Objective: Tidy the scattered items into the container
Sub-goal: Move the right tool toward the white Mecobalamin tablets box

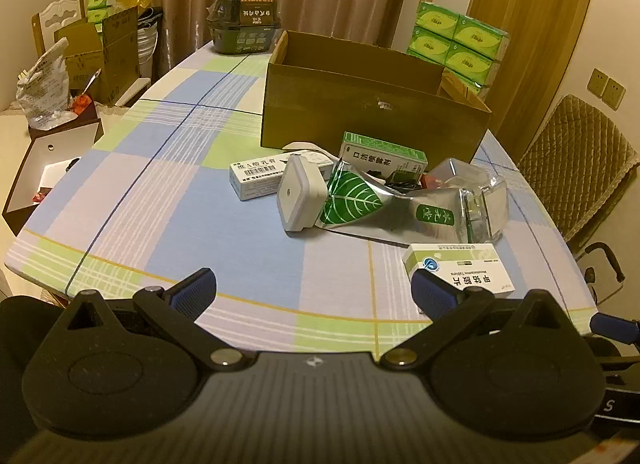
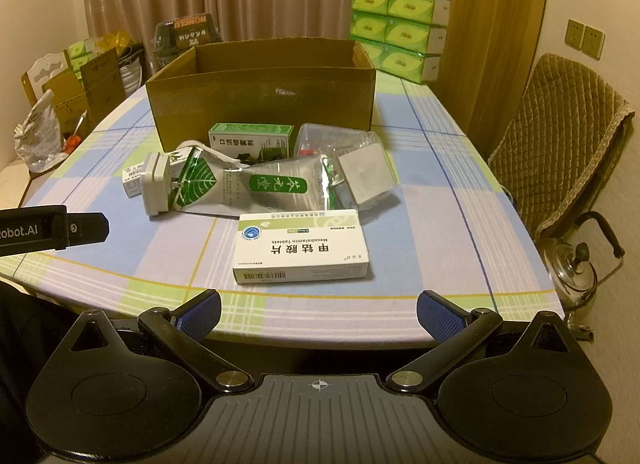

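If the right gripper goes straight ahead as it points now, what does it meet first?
Most likely the white tablet box: it lies straight ahead of the open right gripper, nearest of the clutter. Depth is hard to judge.

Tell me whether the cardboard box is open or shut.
Open. The cardboard box has no lid or flaps over its top, and its inner back wall shows above the near wall.

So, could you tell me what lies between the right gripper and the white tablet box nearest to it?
Only bare checked tablecloth lies between the open right gripper and the white tablet box, as the right wrist view shows.
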`<state>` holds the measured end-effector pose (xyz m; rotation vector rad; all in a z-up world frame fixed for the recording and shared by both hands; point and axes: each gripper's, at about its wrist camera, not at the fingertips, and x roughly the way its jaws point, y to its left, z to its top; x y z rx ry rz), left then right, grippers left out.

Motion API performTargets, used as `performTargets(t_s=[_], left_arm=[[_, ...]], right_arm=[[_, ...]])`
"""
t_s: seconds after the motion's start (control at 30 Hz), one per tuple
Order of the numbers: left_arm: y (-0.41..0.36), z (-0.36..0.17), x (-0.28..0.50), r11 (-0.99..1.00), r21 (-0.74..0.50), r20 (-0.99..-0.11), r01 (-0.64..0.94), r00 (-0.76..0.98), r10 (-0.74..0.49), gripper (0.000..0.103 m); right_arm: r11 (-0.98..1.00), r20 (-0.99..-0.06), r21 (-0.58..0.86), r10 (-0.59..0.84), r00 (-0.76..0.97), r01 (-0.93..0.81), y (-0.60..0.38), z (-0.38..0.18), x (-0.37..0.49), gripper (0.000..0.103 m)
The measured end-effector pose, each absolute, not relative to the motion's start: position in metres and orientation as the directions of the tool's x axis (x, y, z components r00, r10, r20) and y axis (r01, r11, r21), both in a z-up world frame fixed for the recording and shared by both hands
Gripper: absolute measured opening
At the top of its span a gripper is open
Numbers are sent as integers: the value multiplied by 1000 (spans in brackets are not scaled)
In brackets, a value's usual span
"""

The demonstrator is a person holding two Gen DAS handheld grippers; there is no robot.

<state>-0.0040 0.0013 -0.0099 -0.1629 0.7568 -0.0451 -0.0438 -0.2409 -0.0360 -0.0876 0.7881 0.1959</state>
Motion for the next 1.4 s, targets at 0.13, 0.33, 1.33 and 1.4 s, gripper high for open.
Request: performTargets(t_s=[0.13, 0.33, 1.33, 1.4], left_arm=[[1, -10, -4, 986, -165, -680, -18, 726, -101, 102], [0, -10, -4, 986, -168, -682, -16, 724, -105, 102], [-3, -12, -5, 986, -169, -688, -1, 716, -117, 102], [-3, -12, -4, 986, -170, -689, -1, 716, -118, 102]], right_arm=[[978, -712, -5, 142, 688, -208, -241, -36, -44, 101], [977, -714, -4, 146, 685, -212, -240, -37, -44, 101], [975, -722, -6, 149, 675, -222, -238, -41, -43, 101], [975, -722, -7, 148, 675, -222, -238, -41, -43, 101]])
